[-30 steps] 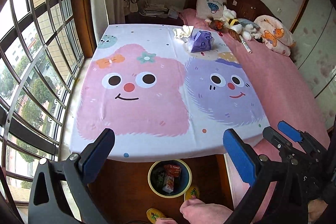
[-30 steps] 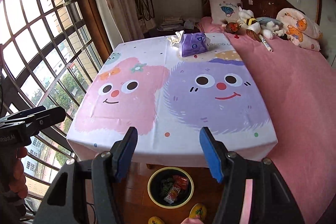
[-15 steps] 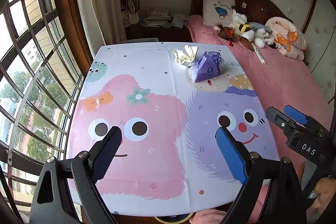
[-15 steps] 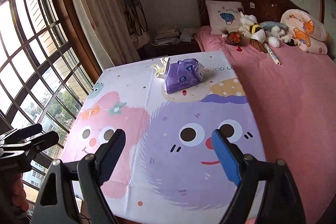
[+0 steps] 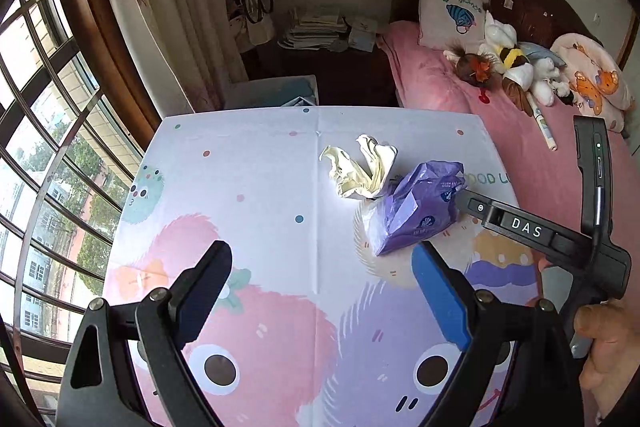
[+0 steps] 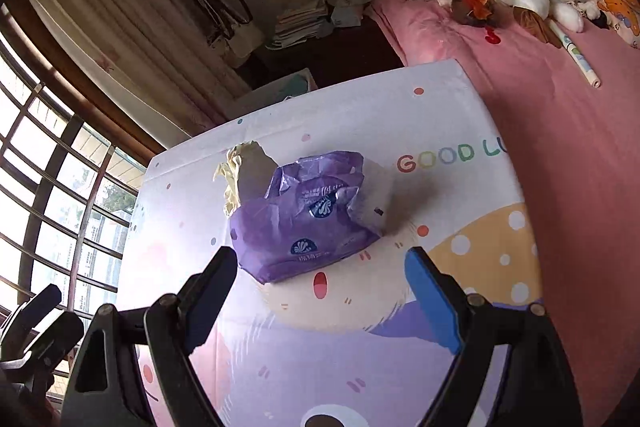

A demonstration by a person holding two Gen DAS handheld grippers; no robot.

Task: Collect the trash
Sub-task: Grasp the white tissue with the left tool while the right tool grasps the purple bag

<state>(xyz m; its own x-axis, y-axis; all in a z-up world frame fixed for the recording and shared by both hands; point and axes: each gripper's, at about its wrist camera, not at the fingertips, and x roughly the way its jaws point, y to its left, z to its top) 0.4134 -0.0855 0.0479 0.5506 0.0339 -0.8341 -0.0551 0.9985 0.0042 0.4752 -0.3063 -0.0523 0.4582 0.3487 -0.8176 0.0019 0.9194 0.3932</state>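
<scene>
A crumpled purple plastic wrapper (image 5: 416, 211) lies on the cartoon tablecloth (image 5: 260, 187) at the table's far right. A crumpled cream paper (image 5: 360, 169) lies just behind it, touching it. My left gripper (image 5: 320, 291) is open and empty, hovering short of both. My right gripper (image 6: 316, 295) is open and empty, close in front of the purple wrapper (image 6: 304, 223), with the cream paper (image 6: 236, 179) partly hidden behind it. The right gripper's body also shows in the left wrist view (image 5: 528, 227), beside the wrapper.
A pink bed (image 5: 540, 163) with a pillow (image 5: 452, 11) and plush toys (image 5: 516, 67) adjoins the table on the right. A barred window (image 5: 48, 147) and curtain run along the left. A dark nightstand with stacked papers (image 5: 316, 31) stands behind the table.
Both grippers moved forward over the table toward the wrapper and paper, which now look much larger. The bin on the floor has dropped out of view. Both jaws stayed open.
</scene>
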